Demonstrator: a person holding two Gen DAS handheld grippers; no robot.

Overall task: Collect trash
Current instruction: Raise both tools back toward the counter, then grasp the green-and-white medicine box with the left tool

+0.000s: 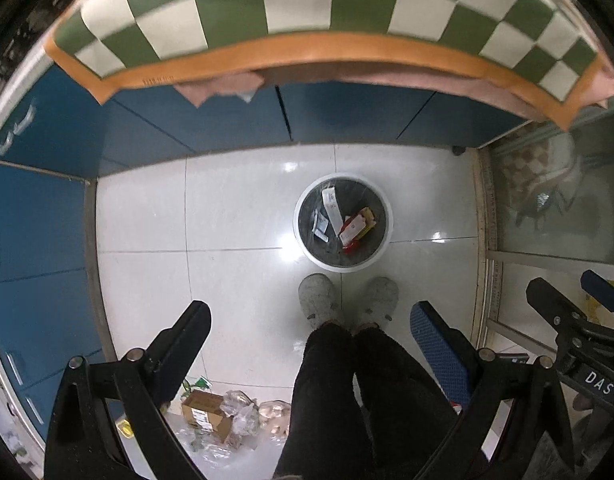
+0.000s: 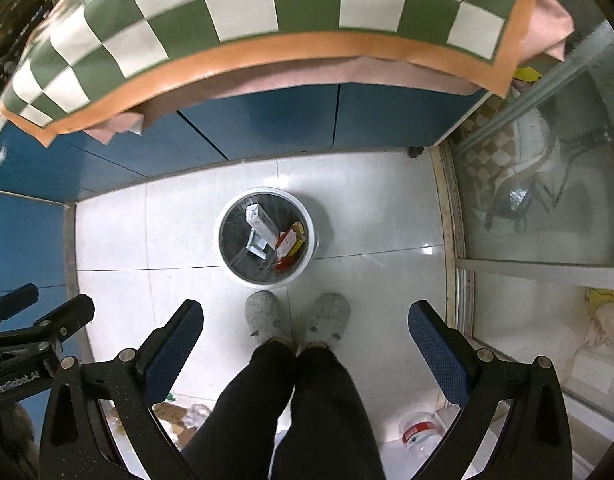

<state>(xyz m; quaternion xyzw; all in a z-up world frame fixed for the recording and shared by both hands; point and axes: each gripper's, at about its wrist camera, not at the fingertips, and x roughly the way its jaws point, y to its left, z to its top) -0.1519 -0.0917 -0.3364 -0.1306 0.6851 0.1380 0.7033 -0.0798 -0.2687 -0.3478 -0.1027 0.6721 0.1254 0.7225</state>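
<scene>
Both wrist views look straight down at a glossy white tiled floor [image 1: 235, 208]; the left gripper [image 1: 311, 328] stands wide apart with nothing between its fingers, and the right gripper [image 2: 306, 326] is likewise spread wide and empty. Centre of the left view, a round white-rimmed waste bin with a dark liner [image 1: 344, 222] sits on the tiles just above the person's grey slippers [image 1: 319, 300]; it already holds a red and yellow carton [image 1: 357, 230] and white paper boxes [image 1: 331, 204]. More rubbish lies loose at the lower left of the left view: a brown cardboard box with a label [image 1: 207, 414] beside crumpled clear plastic wrappers [image 1: 239, 408]; a white plastic jar with a red label [image 2: 421, 434] lies at the lower right of the right view. A green and white checked cloth with an orange border [image 1: 299, 4] hangs over blue cabinet doors [image 1: 347, 112] along the top.

I judge this a pause between drops, part-way through collecting; the next move calls for turning toward the pile low in the frame, lowering an open claw over one piece, closing on it, then carrying it above the bin.
</scene>
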